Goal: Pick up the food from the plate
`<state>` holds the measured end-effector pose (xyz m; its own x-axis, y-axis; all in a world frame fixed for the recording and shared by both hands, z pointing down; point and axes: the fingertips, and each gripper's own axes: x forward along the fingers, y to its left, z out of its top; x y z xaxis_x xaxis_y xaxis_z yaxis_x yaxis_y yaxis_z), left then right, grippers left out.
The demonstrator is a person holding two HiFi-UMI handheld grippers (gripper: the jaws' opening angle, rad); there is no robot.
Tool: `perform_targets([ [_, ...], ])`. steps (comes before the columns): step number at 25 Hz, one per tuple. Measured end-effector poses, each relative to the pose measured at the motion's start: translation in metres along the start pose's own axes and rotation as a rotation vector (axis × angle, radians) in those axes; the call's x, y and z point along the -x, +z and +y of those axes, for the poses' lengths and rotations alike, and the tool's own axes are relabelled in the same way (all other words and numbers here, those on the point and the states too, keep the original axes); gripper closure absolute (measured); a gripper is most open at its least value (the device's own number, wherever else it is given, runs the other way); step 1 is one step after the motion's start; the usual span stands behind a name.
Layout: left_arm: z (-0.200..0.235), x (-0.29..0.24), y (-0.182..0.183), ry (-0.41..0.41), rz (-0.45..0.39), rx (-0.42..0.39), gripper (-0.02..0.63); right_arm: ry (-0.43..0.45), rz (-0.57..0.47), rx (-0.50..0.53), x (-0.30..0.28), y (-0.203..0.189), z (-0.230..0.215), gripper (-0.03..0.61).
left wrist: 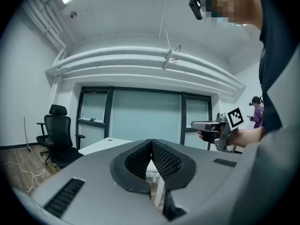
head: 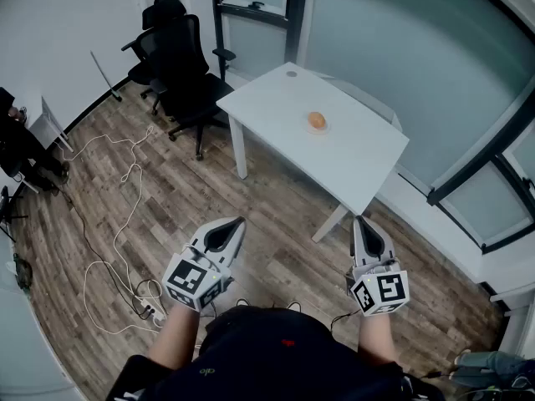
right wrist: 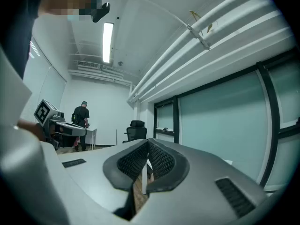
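Note:
An orange-brown piece of food (head: 316, 120) lies on a small pale plate (head: 318, 130) in the middle of a white table (head: 276, 98), far ahead of me in the head view. Both grippers are held low and close to my body, well short of the table. My left gripper (head: 240, 221) is shut with nothing in it, its tips touching (left wrist: 151, 142). My right gripper (head: 359, 220) is also shut and empty, its jaws meeting (right wrist: 148, 141). The right gripper (left wrist: 193, 124) also shows in the left gripper view. Neither gripper view shows the plate.
Two black office chairs (head: 185, 65) stand left of the table. White cables (head: 125, 174) and a power strip (head: 155, 311) lie on the wooden floor at left. Glass partitions (head: 401, 48) run behind the table. A person (right wrist: 82, 118) stands far off by a desk.

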<state>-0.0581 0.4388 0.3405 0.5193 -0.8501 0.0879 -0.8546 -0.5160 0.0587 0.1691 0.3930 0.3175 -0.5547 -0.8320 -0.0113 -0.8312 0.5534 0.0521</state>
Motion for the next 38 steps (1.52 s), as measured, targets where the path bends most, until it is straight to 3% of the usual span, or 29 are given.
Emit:
perform_targets([
  [9,-0.002,0.0,-0.001,-0.006,0.007,0.01,0.591,-0.001,0.013,-0.012,0.004,-0.003,-0.001,0.554],
  [15,-0.004,0.001,-0.002,-0.011,0.016,0.011,0.591,0.012,-0.006,-0.079,0.005,-0.003,-0.001,0.554],
  [28,-0.017,-0.008,-0.004,-0.006,0.02,0.009,0.591,0.028,0.023,-0.08,0.006,-0.012,-0.012,0.554],
  [38,-0.044,-0.035,-0.008,-0.004,0.038,-0.002,0.591,0.039,0.027,-0.101,0.02,-0.024,-0.045,0.554],
])
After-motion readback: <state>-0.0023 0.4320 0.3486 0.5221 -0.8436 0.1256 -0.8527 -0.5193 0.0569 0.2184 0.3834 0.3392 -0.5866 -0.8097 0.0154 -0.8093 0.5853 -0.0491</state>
